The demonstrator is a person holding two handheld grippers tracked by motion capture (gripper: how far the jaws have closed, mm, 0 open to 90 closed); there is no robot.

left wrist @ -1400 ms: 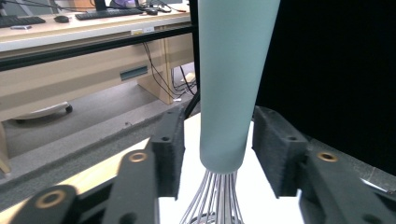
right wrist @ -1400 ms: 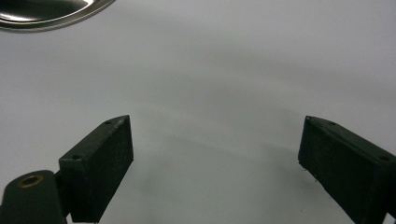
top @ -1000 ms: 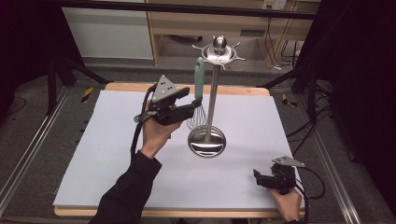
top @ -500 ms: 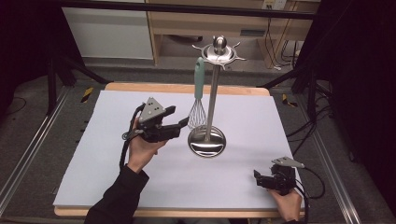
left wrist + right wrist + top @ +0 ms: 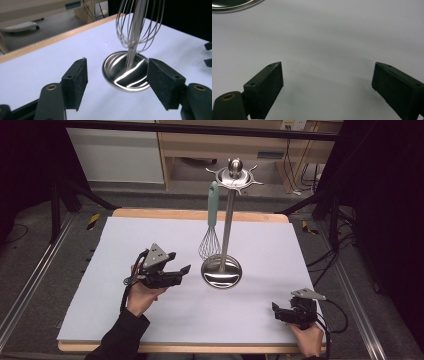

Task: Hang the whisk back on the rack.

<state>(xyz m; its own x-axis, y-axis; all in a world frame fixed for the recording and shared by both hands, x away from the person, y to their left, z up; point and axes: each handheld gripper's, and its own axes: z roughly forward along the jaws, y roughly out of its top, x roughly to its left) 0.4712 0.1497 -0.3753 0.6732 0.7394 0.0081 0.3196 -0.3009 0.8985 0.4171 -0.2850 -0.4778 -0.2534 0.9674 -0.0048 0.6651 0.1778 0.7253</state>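
Whisk (image 5: 212,227) hangs on the stand (image 5: 226,235), hanging judged done; left gripper (image 5: 181,272) released, jaws just opened with nothing between them; right gripper (image 5: 276,312) released, empty, near table (image 5: 150,227) edge.

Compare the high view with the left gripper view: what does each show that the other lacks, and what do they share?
High view alone: the whisk's teal handle hanging from the stand's top hooks, and both hands. Left gripper view alone: a close look between the left gripper and its open black fingers, nothing between them. Shared: the whisk's wires, the stand's round base and the white table.
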